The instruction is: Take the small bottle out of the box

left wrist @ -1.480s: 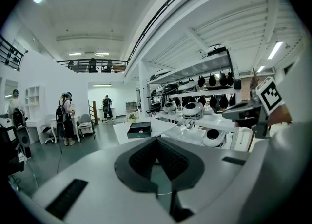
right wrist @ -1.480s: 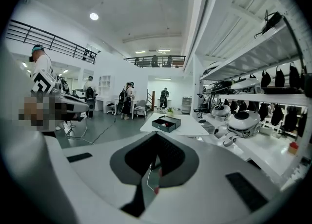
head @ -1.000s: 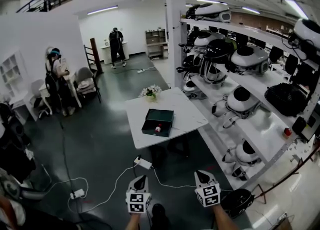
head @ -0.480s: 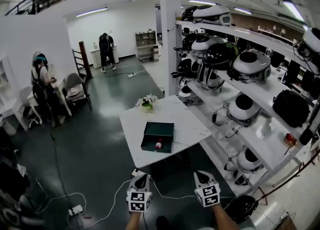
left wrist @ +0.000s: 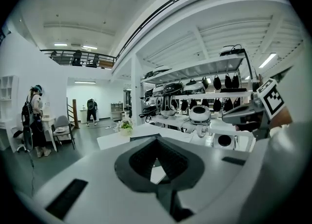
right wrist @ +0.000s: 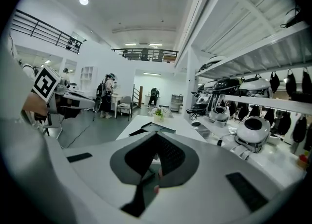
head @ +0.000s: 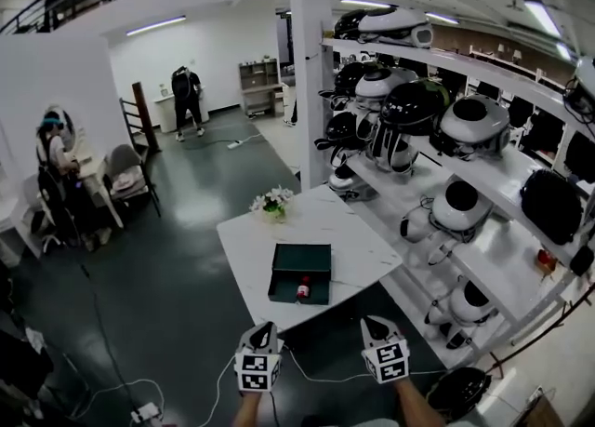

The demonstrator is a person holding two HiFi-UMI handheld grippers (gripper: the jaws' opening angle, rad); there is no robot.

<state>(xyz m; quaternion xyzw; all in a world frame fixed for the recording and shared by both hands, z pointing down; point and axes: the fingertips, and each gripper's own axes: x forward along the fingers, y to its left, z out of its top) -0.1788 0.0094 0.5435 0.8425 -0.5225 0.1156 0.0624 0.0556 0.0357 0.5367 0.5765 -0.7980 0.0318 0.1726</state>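
The left tool (head: 263,330) and right tool (head: 372,325) were closed and empty, short of the white tabletop (head: 344,230). The small red-and-white bottle (head: 302,289) lay in the dark green box (head: 299,248) near the tabletop's front edge; arriving closed risked knocking it.

In the head view the small white bottle with a red top (head: 303,290) in the dark green open box (head: 299,262) is too small for its shape to be read. The bottom edge cuts off the person's left forearm (head: 247,410) and right forearm (head: 410,406). In the left gripper view the left gripper (left wrist: 157,145) hides all of the box but its far rim
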